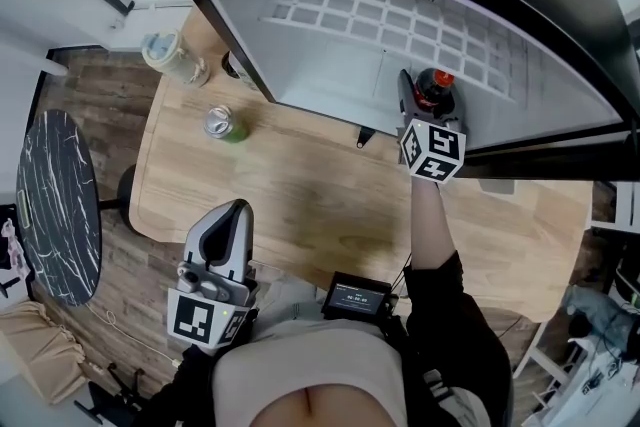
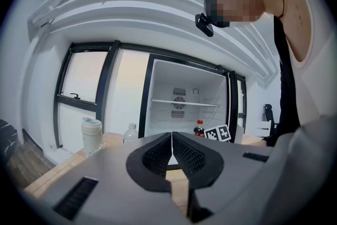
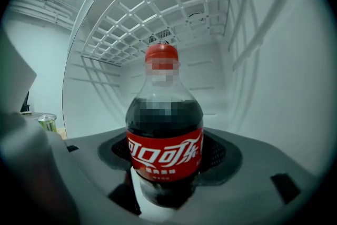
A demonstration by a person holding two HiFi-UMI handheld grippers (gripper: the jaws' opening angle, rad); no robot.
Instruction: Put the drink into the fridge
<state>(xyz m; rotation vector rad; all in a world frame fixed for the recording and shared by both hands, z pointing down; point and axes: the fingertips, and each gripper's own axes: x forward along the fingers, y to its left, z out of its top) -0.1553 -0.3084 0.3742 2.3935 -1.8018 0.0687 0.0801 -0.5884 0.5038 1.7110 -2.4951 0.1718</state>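
Drink: dark cola bottle of clear plastic with a red cap and red label (image 3: 164, 139), upright inside the open white fridge (image 3: 263, 87), below its white wire shelf (image 3: 137, 23) and near the front edge of the compartment
Right gripper: the right gripper (image 3: 166, 166) has its fingers closed on the bottle's lower body, one on each side at the label
Left gripper: the left gripper (image 2: 171, 137) has its fingers pressed together with nothing between them, held low by the person's body, well apart from the fridge
Worktop: the pale wooden worktop (image 1: 300, 205) carries a green drink can (image 1: 222, 124) and a pale lidded tumbler (image 1: 170, 55), both well apart from the bottle
Step in hand: probably setting the bottle down on the fridge floor; whether its base touches yet cannot be told
Risk: releasing before the base sits flat would let the tall, narrow bottle drop and topple; drawing the fingers back crookedly could drag it over the front edge onto the worktop
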